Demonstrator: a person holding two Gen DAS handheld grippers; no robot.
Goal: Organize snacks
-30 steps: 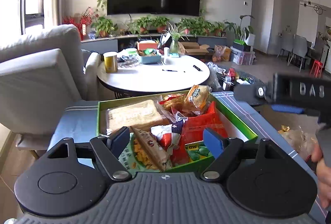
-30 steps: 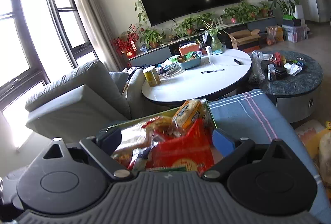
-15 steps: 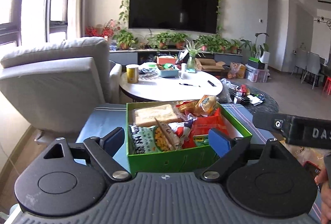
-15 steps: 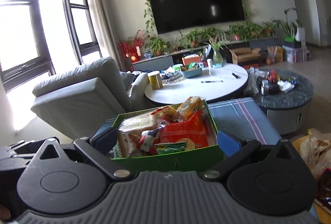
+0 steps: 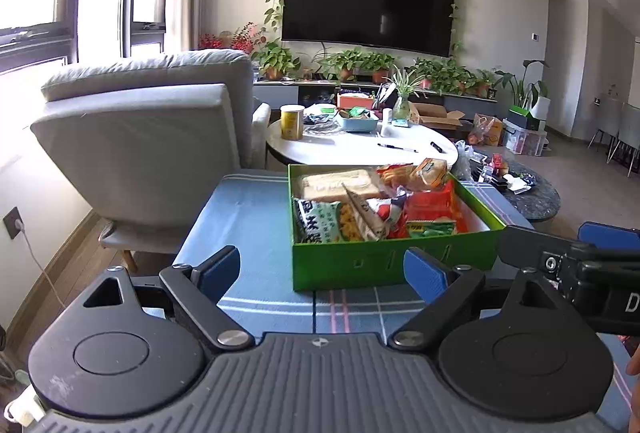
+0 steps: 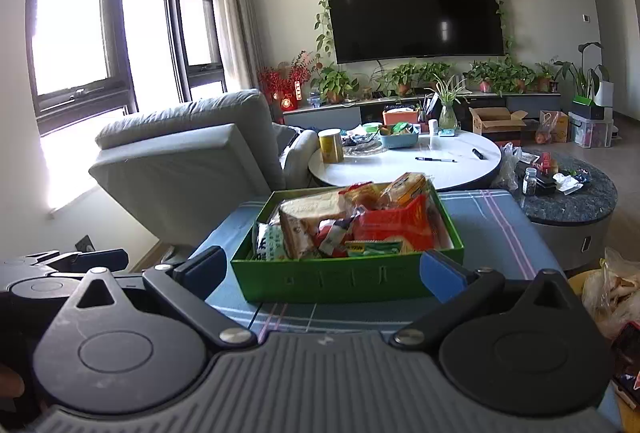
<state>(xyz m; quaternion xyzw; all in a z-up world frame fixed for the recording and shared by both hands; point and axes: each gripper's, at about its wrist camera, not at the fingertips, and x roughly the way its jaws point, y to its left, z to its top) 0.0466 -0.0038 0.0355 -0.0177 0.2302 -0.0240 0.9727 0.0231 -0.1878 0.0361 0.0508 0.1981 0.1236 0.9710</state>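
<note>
A green box (image 5: 384, 261) full of snack packets sits on a blue plaid cloth (image 5: 248, 209); it also shows in the right wrist view (image 6: 344, 279). Inside are a bread pack (image 5: 338, 185), a red packet (image 5: 432, 205) and a green-white packet (image 5: 318, 221). My left gripper (image 5: 322, 271) is open and empty, a little in front of the box. My right gripper (image 6: 320, 269) is open and empty, also in front of the box. The right gripper's body shows at the right of the left wrist view (image 5: 580, 269).
A grey armchair (image 5: 148, 137) stands left of the cloth. Behind the box are a round white table (image 5: 360, 145) with a yellow can (image 5: 292, 121) and a dark stone table (image 6: 568, 193). Plastic bags (image 6: 612, 293) lie at the right.
Both grippers have pulled back and up from over the box; the box is now farther away and fully in view. Both stay open and empty.
</note>
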